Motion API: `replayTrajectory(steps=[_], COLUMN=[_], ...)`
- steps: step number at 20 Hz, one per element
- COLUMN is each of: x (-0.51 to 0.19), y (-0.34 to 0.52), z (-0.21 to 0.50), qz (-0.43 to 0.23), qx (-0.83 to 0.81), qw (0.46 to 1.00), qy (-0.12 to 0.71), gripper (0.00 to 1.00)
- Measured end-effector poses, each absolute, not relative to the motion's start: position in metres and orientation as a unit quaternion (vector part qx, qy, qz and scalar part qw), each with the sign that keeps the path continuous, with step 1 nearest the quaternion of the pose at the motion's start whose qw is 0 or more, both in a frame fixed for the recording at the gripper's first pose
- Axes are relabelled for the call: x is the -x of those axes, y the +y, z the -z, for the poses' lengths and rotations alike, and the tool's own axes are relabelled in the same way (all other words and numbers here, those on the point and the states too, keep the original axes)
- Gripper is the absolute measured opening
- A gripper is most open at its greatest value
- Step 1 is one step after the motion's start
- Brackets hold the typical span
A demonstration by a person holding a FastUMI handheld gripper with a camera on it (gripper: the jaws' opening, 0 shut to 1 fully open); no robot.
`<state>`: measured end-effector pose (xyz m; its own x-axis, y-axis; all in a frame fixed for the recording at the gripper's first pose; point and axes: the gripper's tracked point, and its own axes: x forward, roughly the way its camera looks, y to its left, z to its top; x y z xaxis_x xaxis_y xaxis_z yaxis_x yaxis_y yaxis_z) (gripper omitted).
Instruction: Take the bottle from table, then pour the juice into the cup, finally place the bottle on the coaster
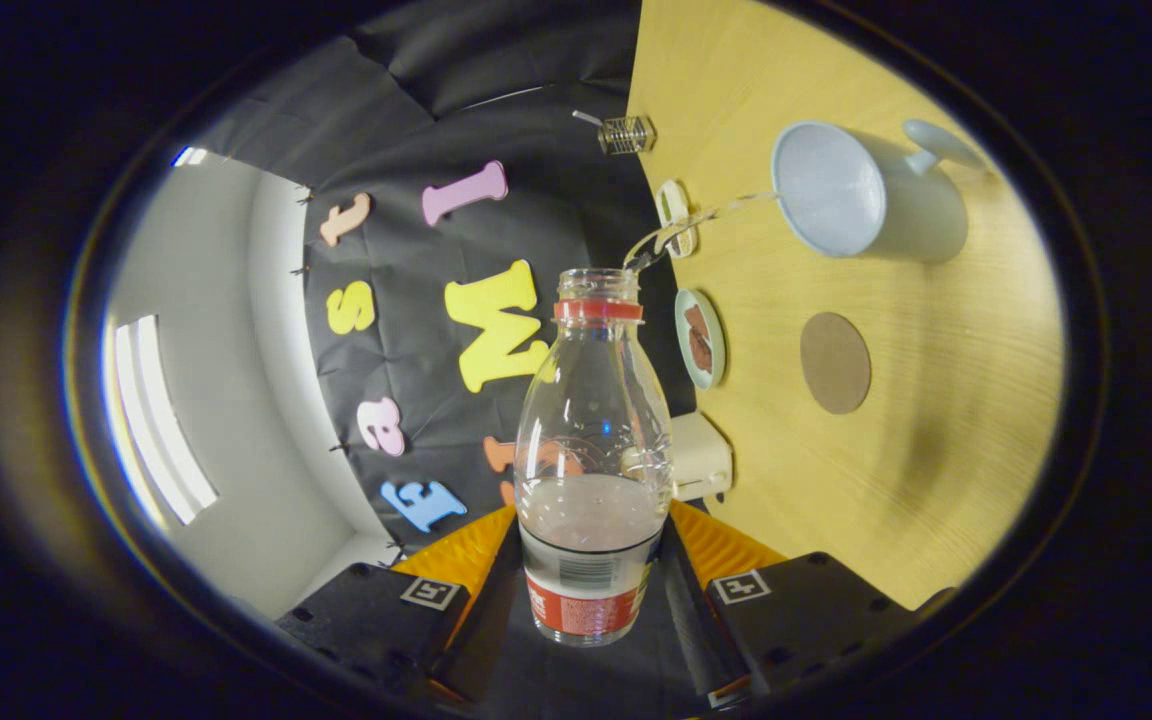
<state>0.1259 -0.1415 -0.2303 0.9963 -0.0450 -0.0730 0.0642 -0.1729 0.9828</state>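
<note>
Gripper (591,585) clamped on the lower body of the bottle (593,450), both fingers pressing at the label band. Bottle tilted over the desk (936,480), thin stream running from the mouth into the cup (836,190). Coaster (834,362) free, near the cup. Clear thin plastic, about half full: light, probably slippery and easy to squeeze, so best held low. Red label, writing too small to read.
</note>
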Motion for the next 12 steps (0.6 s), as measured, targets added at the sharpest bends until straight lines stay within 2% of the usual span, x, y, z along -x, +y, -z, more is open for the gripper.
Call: replayTrajectory(steps=[12], x=[-0.1284], y=[-0.1390], z=[0.2231], qz=[0.041], qx=[-0.783], qw=[0.620], qy=[0.007], gripper=[0.77])
